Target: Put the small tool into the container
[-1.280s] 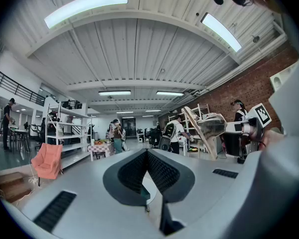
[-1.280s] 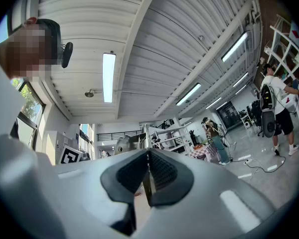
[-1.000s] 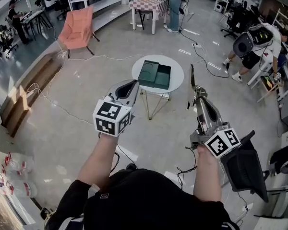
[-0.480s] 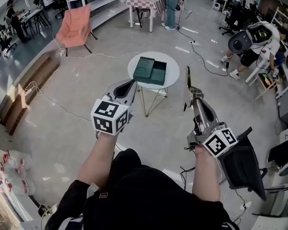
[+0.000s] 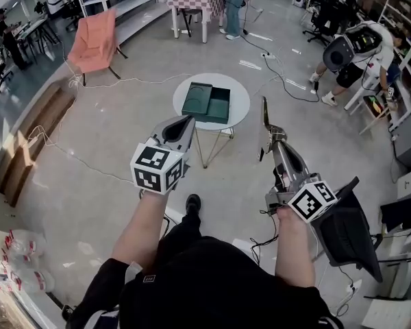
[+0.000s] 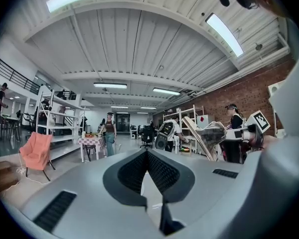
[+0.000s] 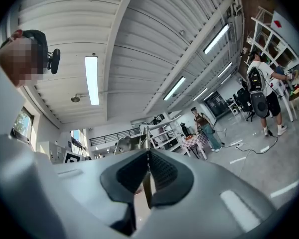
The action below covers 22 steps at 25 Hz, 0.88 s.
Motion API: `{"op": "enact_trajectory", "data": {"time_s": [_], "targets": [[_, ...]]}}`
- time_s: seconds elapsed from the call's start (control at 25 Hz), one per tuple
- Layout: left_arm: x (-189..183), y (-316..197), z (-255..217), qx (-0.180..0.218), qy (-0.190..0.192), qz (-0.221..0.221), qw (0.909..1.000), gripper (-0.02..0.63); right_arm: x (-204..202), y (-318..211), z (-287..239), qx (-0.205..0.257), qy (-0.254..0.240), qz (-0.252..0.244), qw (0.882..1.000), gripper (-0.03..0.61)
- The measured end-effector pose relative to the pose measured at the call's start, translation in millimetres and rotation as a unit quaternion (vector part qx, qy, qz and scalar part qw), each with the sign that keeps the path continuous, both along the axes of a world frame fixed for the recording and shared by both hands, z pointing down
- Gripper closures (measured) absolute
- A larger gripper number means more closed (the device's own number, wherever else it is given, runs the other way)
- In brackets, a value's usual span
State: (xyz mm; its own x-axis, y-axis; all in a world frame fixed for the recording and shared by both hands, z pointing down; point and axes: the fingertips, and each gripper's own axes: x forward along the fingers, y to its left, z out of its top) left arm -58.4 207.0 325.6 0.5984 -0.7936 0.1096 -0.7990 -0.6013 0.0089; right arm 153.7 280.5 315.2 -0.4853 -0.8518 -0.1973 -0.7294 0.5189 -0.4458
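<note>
A dark green two-compartment container (image 5: 206, 103) lies on a small round white table (image 5: 241, 103) ahead of me on the floor. My left gripper (image 5: 190, 120) is held in the air short of the table, jaws shut with nothing between them, as the left gripper view (image 6: 147, 152) also shows. My right gripper (image 5: 270, 133) hangs to the right of the table, shut on a small thin tool (image 5: 263, 112) that sticks up past its tips. In the right gripper view (image 7: 147, 152) the tool (image 7: 146, 135) shows as a slim metal rod rising from the jaws.
A pink chair (image 5: 94, 42) stands far left, a checkered table (image 5: 194, 3) with a standing person (image 5: 234, 5) behind the round table. Another person (image 5: 359, 46) bends over at the far right. A black chair (image 5: 346, 233) is close on my right. Cables cross the floor.
The view has advanced toward the round table, which has drifted left in the head view. My foot now shows below. Both grippers keep their pose and grip.
</note>
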Motion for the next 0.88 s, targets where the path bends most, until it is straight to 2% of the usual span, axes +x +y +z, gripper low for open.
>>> {"op": "enact_trajectory", "data": {"time_s": [0.2, 0.52, 0.72, 0.88], "targets": [[-14, -53, 18, -0.018, 0.021, -0.007, 0.9996, 0.609, -15, -53, 8, -0.019, 0.017, -0.01, 1.0, 0.56], [-67, -154, 41, -0.045, 0.029, -0.027, 0.9982, 0.609, -61, -170, 19, -0.046, 0.053, -0.026, 0.997, 0.56], [-83, -214, 46, -0.054, 0.031, -0.015, 0.998, 0.609, -79, -229, 26, -0.062, 0.06, -0.014, 0.996, 0.56], [-89, -248, 46, -0.056, 0.029, -0.001, 0.998, 0.609, -87, -257, 33, -0.072, 0.066, -0.001, 0.995, 0.56]]}}
